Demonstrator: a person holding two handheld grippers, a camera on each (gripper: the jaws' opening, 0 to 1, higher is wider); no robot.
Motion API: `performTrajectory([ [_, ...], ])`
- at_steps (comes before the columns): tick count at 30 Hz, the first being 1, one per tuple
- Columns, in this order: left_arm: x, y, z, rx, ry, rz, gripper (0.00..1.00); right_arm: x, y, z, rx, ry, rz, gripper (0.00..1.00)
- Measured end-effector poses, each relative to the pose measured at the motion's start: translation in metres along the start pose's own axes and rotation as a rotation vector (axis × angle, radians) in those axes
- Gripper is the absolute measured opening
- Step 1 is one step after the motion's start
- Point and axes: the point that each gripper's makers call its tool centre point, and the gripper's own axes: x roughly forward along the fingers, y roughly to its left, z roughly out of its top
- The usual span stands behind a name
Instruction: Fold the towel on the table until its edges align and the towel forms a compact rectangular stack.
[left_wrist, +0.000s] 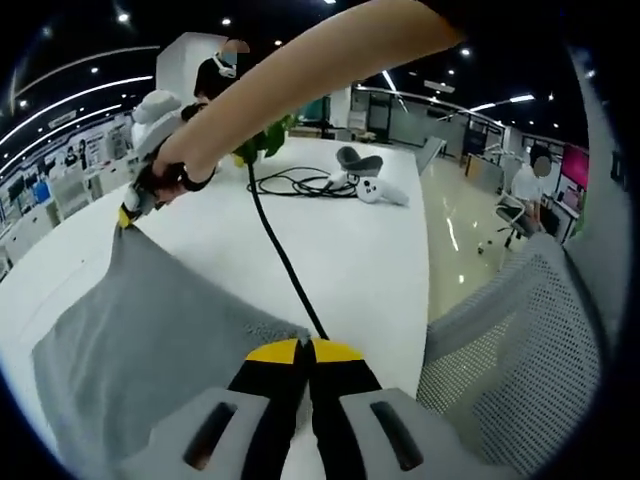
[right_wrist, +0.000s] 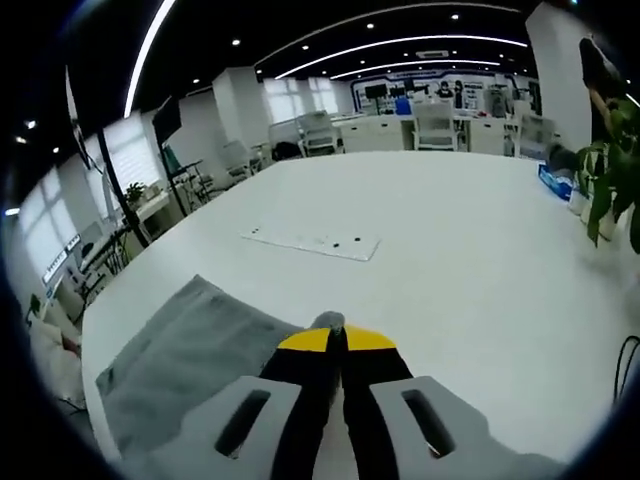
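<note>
In the left gripper view, the left gripper (left_wrist: 304, 350) has its yellow-tipped jaws pressed together on a corner of the grey towel (left_wrist: 150, 320), which spreads over the white table (left_wrist: 350, 250) to the lower left. Across the cloth, the right gripper (left_wrist: 128, 213) pinches the towel's far corner, held by a hand (left_wrist: 180, 160) whose bare forearm crosses the top of the view. A black cable (left_wrist: 280, 250) runs over the table from near the left gripper's tips toward a coil beside a grey-and-white device (left_wrist: 362, 175) (its kind is hard to tell). A mesh chair back (left_wrist: 520, 330) stands at the right. In the right gripper view, the right gripper (right_wrist: 335, 340) is closed on a small bunched edge of the towel (right_wrist: 190, 350), which lies flat toward the table's near edge. A white strip (right_wrist: 312, 241) lies farther out on the table (right_wrist: 450, 250), and green plant leaves (right_wrist: 610, 190) show at the right.
</note>
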Motion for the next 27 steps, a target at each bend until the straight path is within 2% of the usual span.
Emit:
performTrajectory([
  [3,-0.009,0.002,0.005,-0.032,-0.034,0.005,0.03,0.000,0.004,0.006,0.026,-0.018,0.012,0.00],
  [10,-0.025,0.014,0.009,-0.091,-0.073,0.045,0.03,-0.001,0.012,0.017,0.045,-0.032,0.022,0.00],
  [17,-0.043,0.025,0.012,-0.138,-0.119,0.104,0.03,0.004,0.026,0.031,0.046,-0.046,0.027,0.00],
  [27,-0.076,0.039,0.003,-0.187,-0.145,0.180,0.03,0.011,0.052,0.049,0.023,-0.065,0.051,0.00],
])
